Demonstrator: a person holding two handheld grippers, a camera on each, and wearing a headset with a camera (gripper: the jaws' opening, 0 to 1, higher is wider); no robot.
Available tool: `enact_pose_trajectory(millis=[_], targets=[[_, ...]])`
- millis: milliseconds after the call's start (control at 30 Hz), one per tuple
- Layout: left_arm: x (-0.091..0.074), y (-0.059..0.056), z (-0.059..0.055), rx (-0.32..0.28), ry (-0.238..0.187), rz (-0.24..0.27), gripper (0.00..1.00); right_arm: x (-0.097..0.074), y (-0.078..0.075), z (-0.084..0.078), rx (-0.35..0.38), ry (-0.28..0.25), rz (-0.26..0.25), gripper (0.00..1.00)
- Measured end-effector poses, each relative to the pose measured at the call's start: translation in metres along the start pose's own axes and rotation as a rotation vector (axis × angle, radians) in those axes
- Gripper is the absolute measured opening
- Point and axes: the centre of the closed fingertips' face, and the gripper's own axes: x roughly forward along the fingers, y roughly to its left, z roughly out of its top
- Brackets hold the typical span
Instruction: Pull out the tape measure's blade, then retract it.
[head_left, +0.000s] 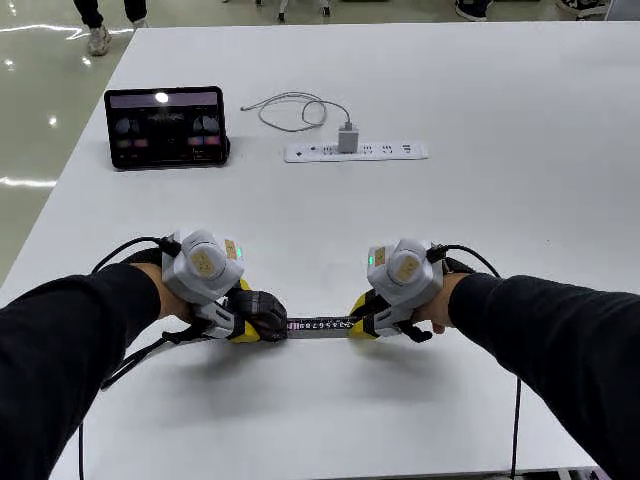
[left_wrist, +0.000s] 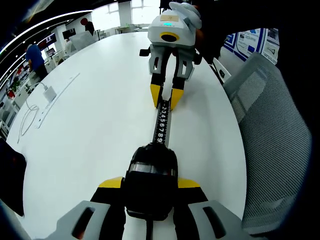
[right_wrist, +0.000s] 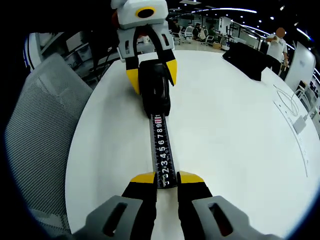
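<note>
My left gripper (left_wrist: 150, 184) is clamped round the tape measure's case (right_wrist: 155, 90), and my right gripper (right_wrist: 166, 179) is nipped narrow on the blade tip. The blade (right_wrist: 161, 142) runs straight ahead of my right jaws to the case, a short span out. I reckon further pull goes directly away from the left along that line.
</note>
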Motion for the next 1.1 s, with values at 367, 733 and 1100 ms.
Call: enact_pose_trajectory(millis=[367,733,1100], targets=[[-0.001,0.0,-0.001,-0.002,0.003,0.009,0.33,-0.007,-0.001,-0.009,0.027,-0.009,0.004,0.1],[-0.001,-0.001,0.0,-0.004,0.012,0.015,0.33,-0.017,-0.005,-0.022,0.021,0.005,-0.002,0.1],[-0.001,-0.001,0.0,-0.007,0.013,0.014,0.33,-0.029,-0.008,-0.037,0.032,0.011,-0.01,0.1]])
